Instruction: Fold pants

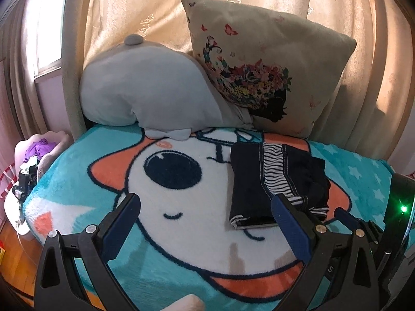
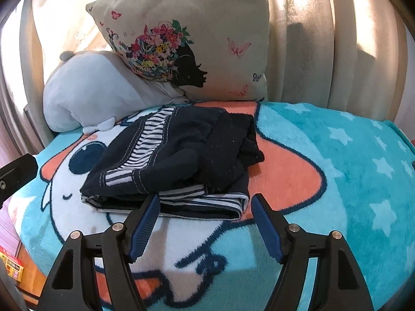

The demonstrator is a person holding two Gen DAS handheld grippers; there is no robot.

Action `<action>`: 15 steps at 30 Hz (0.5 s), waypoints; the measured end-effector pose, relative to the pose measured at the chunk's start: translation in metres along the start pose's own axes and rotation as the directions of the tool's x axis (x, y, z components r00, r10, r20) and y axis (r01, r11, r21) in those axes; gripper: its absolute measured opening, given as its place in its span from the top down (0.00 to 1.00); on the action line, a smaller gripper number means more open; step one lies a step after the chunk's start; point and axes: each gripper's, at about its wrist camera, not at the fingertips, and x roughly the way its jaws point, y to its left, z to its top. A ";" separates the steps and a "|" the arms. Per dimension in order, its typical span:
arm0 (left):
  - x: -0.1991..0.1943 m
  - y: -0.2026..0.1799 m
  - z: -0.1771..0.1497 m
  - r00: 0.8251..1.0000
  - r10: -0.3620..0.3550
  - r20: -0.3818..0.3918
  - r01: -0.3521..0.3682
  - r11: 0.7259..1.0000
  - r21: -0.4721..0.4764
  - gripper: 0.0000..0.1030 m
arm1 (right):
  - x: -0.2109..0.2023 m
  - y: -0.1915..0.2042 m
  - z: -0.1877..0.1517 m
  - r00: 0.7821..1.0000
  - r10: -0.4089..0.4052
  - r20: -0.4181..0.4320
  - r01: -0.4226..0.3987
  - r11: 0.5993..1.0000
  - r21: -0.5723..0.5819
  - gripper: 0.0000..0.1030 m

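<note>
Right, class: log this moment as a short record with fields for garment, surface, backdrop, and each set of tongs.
garment: dark navy pants with striped side panels, folded into a compact bundle
surface: fleecy teal cartoon blanket
backdrop: beige butterfly-print cushion leaning on grey plush pillow
left tongs: open, empty
right tongs: open, empty, before the bundle

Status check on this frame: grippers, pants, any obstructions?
Left gripper open, empty. Right gripper open, empty, just short of the pants. Pants folded into a bundle on the blanket. Nothing in the way.
</note>
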 end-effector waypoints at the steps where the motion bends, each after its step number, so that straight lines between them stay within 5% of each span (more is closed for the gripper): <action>1: 0.001 0.000 -0.001 1.000 -0.002 -0.005 0.002 1.000 0.000 0.02 | 0.001 0.000 0.000 1.000 -0.002 -0.001 0.002 1.000 -0.001 0.25; 15: 0.013 0.007 -0.005 0.998 -0.043 -0.050 0.041 0.999 -0.036 0.02 | 0.006 0.007 -0.001 1.000 -0.026 -0.012 0.026 0.999 -0.034 0.24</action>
